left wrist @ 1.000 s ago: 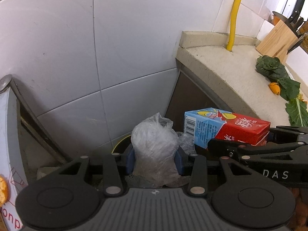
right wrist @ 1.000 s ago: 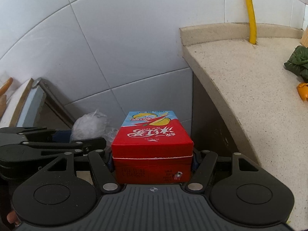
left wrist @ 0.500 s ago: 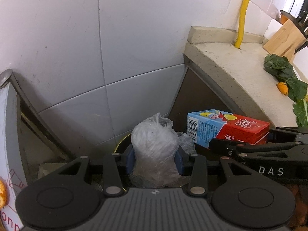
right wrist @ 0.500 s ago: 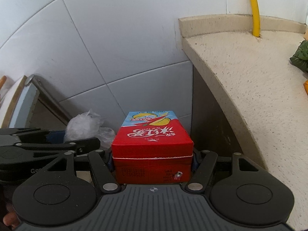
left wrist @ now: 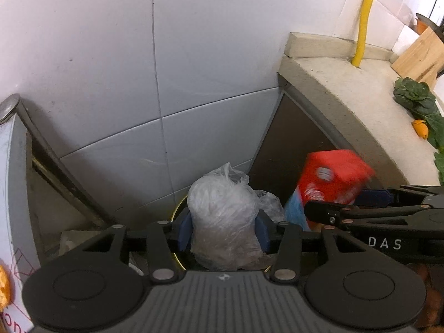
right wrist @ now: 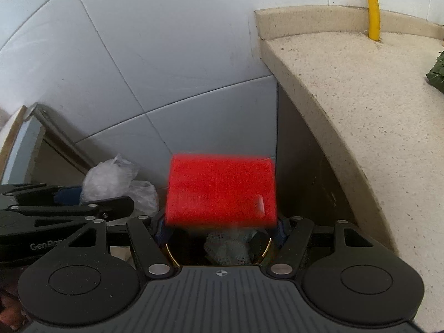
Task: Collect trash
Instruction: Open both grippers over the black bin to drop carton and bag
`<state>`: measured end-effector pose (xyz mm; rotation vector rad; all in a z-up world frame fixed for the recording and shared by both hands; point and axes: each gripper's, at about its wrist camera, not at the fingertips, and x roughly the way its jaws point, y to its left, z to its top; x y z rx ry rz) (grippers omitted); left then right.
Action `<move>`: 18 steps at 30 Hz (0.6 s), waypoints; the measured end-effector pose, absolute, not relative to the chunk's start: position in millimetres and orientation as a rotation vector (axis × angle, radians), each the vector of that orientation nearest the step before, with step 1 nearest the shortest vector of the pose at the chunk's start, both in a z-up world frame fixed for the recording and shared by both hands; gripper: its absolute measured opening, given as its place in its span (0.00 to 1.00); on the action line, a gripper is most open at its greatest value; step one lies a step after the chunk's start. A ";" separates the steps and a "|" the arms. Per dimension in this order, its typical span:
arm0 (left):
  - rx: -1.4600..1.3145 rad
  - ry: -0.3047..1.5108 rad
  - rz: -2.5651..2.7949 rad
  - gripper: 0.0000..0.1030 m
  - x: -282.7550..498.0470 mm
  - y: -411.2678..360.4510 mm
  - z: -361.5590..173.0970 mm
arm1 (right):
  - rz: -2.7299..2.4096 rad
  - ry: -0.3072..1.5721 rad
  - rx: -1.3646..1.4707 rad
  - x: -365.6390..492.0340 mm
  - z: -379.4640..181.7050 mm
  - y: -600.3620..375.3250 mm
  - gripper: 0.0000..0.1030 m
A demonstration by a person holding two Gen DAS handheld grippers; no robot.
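White wall tiles (left wrist: 111, 55) rose ahead of me; a speckled stone tabletop (right wrist: 374, 88) curved right, a yellow pipe (left wrist: 366, 14) climbing its far corner.

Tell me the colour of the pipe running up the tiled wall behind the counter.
Yellow. The pipe shows best in the left wrist view, rising from the counter.

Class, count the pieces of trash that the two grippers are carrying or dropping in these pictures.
2. A plastic bag is clamped in the left gripper. A blurred red carton is tipping out of the open right gripper. More may lie hidden in the bin below.
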<state>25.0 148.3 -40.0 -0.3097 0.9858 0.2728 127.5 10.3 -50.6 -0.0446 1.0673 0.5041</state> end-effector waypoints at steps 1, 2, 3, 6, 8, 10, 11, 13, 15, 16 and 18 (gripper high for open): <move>-0.312 0.988 0.273 0.41 26.3 148.8 -40.3 | 0.503 1.070 -0.045 128.5 -51.7 10.6 0.71; -0.313 0.990 0.274 0.42 26.4 149.3 -40.7 | 0.502 1.073 -0.044 128.9 -52.4 10.5 0.71; -0.314 0.993 0.274 0.44 26.7 149.5 -41.0 | 0.502 1.075 -0.043 128.9 -52.8 10.4 0.71; -0.314 0.993 0.278 0.48 27.1 150.2 -41.2 | 0.505 1.073 -0.037 129.6 -53.5 10.4 0.70; -0.318 0.993 0.283 0.50 27.4 152.0 -41.9 | 0.508 1.069 -0.030 129.9 -53.2 9.4 0.70; -0.322 0.988 0.294 0.51 27.8 153.8 -42.2 | 0.508 1.067 -0.024 130.7 -54.0 8.7 0.70; -0.323 0.987 0.298 0.51 28.0 154.5 -42.7 | 0.508 1.067 -0.021 131.1 -54.7 8.2 0.70; -0.321 0.996 0.293 0.51 28.9 153.8 -44.6 | 0.508 1.070 -0.012 131.6 -56.1 7.4 0.69; -0.318 1.013 0.278 0.51 31.1 152.2 -47.2 | 0.506 1.070 0.000 132.2 -57.3 7.1 0.69; -0.316 1.020 0.275 0.52 32.2 151.9 -48.2 | 0.504 1.067 0.007 131.9 -57.4 6.1 0.69; -0.310 1.025 0.273 0.54 33.6 151.2 -48.8 | 0.499 1.061 0.018 132.9 -57.2 3.8 0.69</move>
